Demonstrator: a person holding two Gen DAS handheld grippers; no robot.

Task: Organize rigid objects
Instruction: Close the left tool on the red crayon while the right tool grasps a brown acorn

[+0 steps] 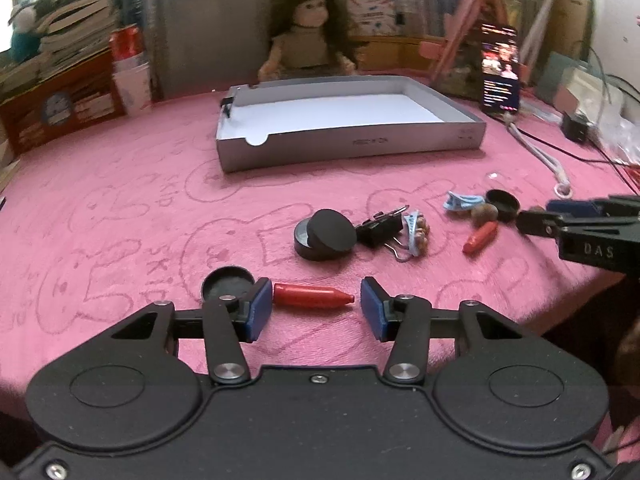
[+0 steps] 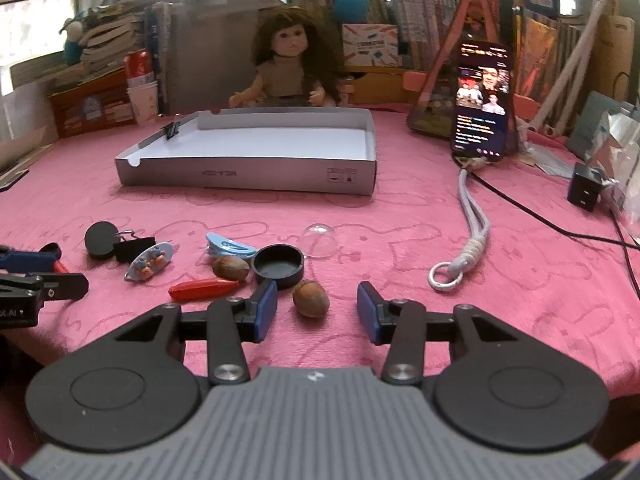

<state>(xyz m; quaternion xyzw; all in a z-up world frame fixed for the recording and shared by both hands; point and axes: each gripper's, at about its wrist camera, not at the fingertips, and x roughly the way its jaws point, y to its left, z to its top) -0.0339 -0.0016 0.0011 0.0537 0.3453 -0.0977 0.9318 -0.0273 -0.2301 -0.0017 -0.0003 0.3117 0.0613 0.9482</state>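
Over on the left, the left tool [image 1: 317, 308] sits low over the pink tabletop [image 1: 120, 208] with its blue pads spread wide, released, gripping nothing. A red pointed cap [image 1: 312, 295] lies crosswise right between those pads, its blunt end at the left pad, its tip short of the right one. Just behind the left finger rests a shallow black lid [image 1: 227, 282], open side up. Further out, a black round tin [image 1: 316, 242] with its lid [image 1: 334, 230] tilted on top, then a black binder clip [image 1: 380, 229] touching a pale blue hair clip [image 1: 414, 232] with small figures on it.

Moving right: a second blue hair clip [image 2: 228, 245], a nut [image 2: 230, 268] beside a second red pointed cap [image 2: 202, 289], and a black lid [image 2: 279, 266] lying open side up. A clear dome [image 2: 319, 240] sits just behind that lid. The right tool [image 2: 317, 312] is also released, pads well apart, and a brown nut [image 2: 311, 298] sits between them, nearer the left pad, untouched.

Beyond everything, the grey cardboard tray [image 2: 248, 178] stands with a white floor and a small binder clip [image 2: 173, 131] on its left wall. Farther right, a white lanyard [image 2: 470, 236] with a ring trails from a propped phone [image 2: 482, 100].
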